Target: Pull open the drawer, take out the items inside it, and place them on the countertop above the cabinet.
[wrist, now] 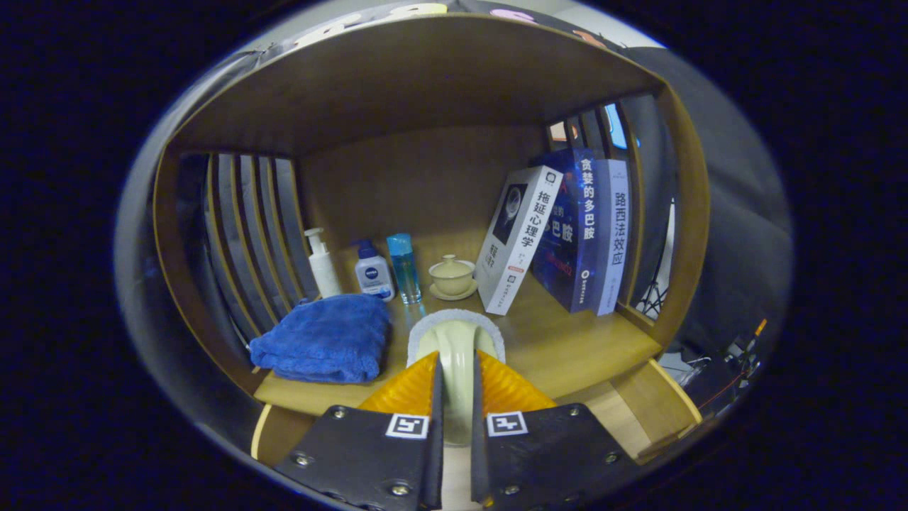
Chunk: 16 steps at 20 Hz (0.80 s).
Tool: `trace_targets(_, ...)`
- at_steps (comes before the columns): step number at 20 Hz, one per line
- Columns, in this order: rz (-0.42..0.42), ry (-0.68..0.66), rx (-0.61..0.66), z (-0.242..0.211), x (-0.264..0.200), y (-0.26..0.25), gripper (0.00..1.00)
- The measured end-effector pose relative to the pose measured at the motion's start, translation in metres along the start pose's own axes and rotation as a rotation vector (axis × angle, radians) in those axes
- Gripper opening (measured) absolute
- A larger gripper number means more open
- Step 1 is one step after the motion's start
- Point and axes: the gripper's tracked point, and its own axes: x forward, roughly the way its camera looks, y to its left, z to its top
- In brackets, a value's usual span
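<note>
My gripper (456, 360) is shut on a cream ceramic piece (454, 337), held edge-on between the two orange fingers (408, 387). The piece rises just past the fingertips, over the front part of the wooden countertop (567, 348). Right behind it a round white textured mat (424, 328) lies on the countertop; whether the piece touches it I cannot tell. Below the countertop's front edge, right of the fingers, pale wooden panels (638, 408) stick out; I cannot tell whether they belong to the drawer.
A folded blue towel (323, 339) lies left of the fingers. Further back stand a white pump bottle (323, 264), a small white-and-blue bottle (372, 270), a blue bottle (404, 268) and a cream lidded cup on a saucer (452, 277). Three books (567, 234) lean at the right. Slatted side walls and a wooden top enclose the countertop.
</note>
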Motion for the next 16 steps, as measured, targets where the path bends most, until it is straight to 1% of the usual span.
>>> trace_targets(3,0.003,0.011,-0.03,0.0,0.019,0.004,0.16)
trace_targets(6,0.013,0.047,-0.05,-0.01,0.029,0.01,0.16)
trace_targets(16,0.041,0.024,-0.026,-0.015,0.052,0.012,0.16)
